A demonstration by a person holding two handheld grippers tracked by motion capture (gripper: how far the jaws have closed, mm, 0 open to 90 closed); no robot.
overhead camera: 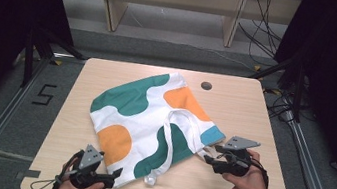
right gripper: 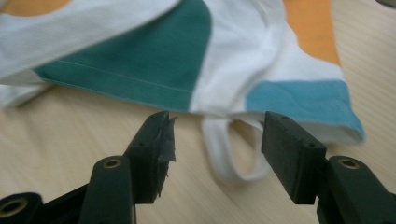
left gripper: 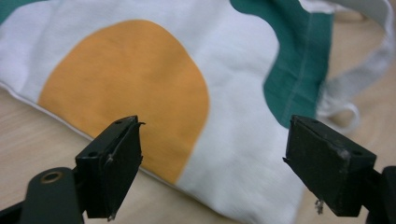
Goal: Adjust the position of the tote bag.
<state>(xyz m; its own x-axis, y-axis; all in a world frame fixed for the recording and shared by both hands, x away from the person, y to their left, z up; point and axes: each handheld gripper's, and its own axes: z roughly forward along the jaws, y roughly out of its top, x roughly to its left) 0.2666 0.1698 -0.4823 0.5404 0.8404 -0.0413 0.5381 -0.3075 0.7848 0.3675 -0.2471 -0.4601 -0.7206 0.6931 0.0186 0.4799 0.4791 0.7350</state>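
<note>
Tote bag point(overhead camera: 153, 117) of white cloth printed with green, orange and blue blobs lies flat and slightly askew across the middle of the table point(overhead camera: 235, 104), its white handles point(overhead camera: 169, 140) folded over its near-right part and one loop trailing off the near edge of the cloth. Pale wood grain covers the table, which has rounded corners and a small dark round grommet point(overhead camera: 206, 86) near its far edge. Left hand-held gripper point(overhead camera: 111, 174) sits at the bag's near-left corner with its jaws spread wide and nothing between them; in the left gripper view the orange patch lies just beyond the pads. Right hand-held gripper point(overhead camera: 208, 156) is at the bag's right edge by the blue patch, its jaws also apart and not pressing on anything, a white handle loop point(right gripper: 233, 154) lying on the table beyond them. Around the table, grey floor carries metal rails point(overhead camera: 6, 116), a painted number five point(overhead camera: 44, 94) at the left, loose cables point(overhead camera: 261, 37) at the far right and a light wooden frame point(overhead camera: 170, 3) behind.
</note>
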